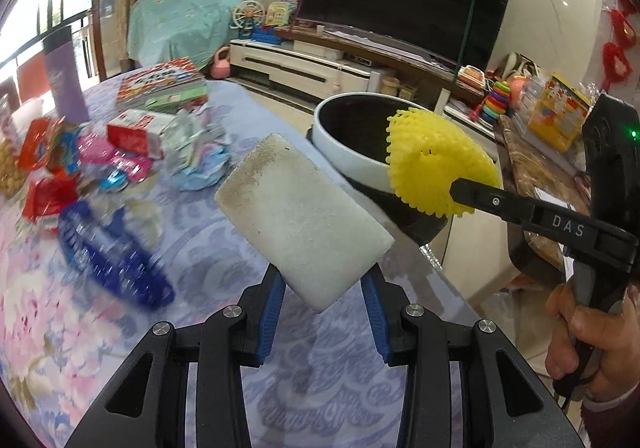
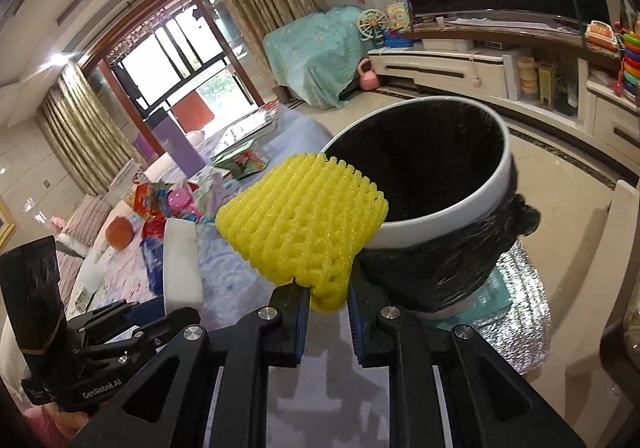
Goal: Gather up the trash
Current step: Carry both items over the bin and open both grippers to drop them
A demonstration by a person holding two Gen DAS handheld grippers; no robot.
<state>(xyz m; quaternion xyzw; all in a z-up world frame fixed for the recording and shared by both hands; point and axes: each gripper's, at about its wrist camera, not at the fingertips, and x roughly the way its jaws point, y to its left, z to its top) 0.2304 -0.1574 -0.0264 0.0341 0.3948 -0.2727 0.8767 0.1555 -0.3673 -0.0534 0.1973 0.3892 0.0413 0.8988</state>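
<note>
Left wrist view is showing, at far left, a heap of bright snack wrappers [image 1: 80,160] lying on the floral tablecloth [image 1: 208,260], with a blurred clear bottle with a blue label [image 1: 116,256] lying just in front of it and a stack of picture books [image 1: 164,86] sitting further back. Moving toward the middle, the left gripper [image 1: 324,288] is clamping the lower corner of a white foam block [image 1: 304,216], which is tilting up and away from the blue pads [image 1: 269,312]. Beyond the block, a white trash bin [image 1: 348,152] lined with a black bag is standing past the table's edge. At the bin's near rim, a yellow foam fruit net [image 1: 436,160] is hanging pinched in the right gripper [image 1: 460,192], whose black finger is reaching in from the right, and a hand [image 1: 588,332] is gripping its handle at the frame's right edge. Right wrist view is showing the left gripper's body at lower left, the foam block [image 2: 180,264] standing on edge just above it, and the wrappers [image 2: 164,204] lying on the cloth behind. In the centre, the right gripper [image 2: 328,300] is squeezing the narrow bottom end of the net [image 2: 304,220], whose top is overlapping the bin's white rim [image 2: 448,216]. At right, the bin is sitting on a silvery mat [image 2: 520,312] on the floor.
</note>
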